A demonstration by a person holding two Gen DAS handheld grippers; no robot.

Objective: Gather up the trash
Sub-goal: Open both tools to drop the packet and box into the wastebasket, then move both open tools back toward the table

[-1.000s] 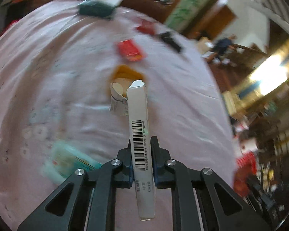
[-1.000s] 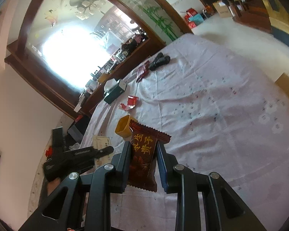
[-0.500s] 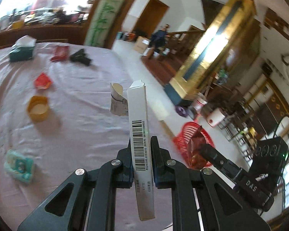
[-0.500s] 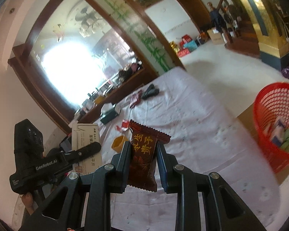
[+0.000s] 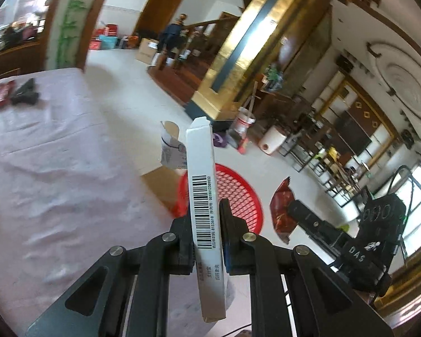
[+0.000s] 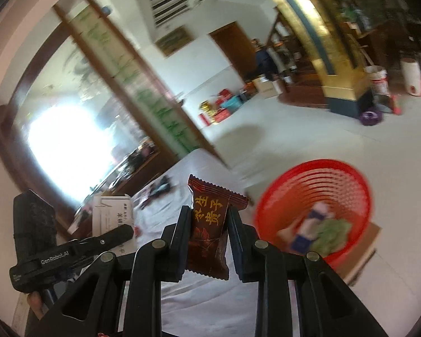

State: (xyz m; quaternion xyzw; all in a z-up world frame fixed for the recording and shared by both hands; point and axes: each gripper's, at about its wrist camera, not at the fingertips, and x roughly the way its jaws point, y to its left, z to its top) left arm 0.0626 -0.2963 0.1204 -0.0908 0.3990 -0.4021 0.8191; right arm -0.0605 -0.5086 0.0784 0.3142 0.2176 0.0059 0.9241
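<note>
My left gripper (image 5: pixel 205 210) is shut on a flat white carton (image 5: pixel 203 185) with a barcode on its edge, its torn flap standing up at the far end. My right gripper (image 6: pixel 209 219) is shut on a dark red snack wrapper (image 6: pixel 207 224) with gold characters. A red mesh basket (image 6: pixel 334 179) stands on the floor past the table's edge, with a few pieces of rubbish in it; the left wrist view shows the red basket (image 5: pixel 238 193) just behind the carton. The right gripper with its wrapper (image 5: pixel 283 210) hangs beside the basket there.
The table wears a pale pink cloth (image 5: pixel 56 168); a black object (image 5: pixel 25 95) and a red wrapper (image 5: pixel 0 95) lie at its far end. A flat cardboard sheet (image 6: pixel 365 252) lies under the basket. A person (image 5: pixel 174 36) stands far off by cartons; buckets stand near a gold pillar (image 5: pixel 238 50).
Both grippers have swung away from the table top toward the floor side, bringing the red basket into view. The carton and the wrapper stay gripped.
</note>
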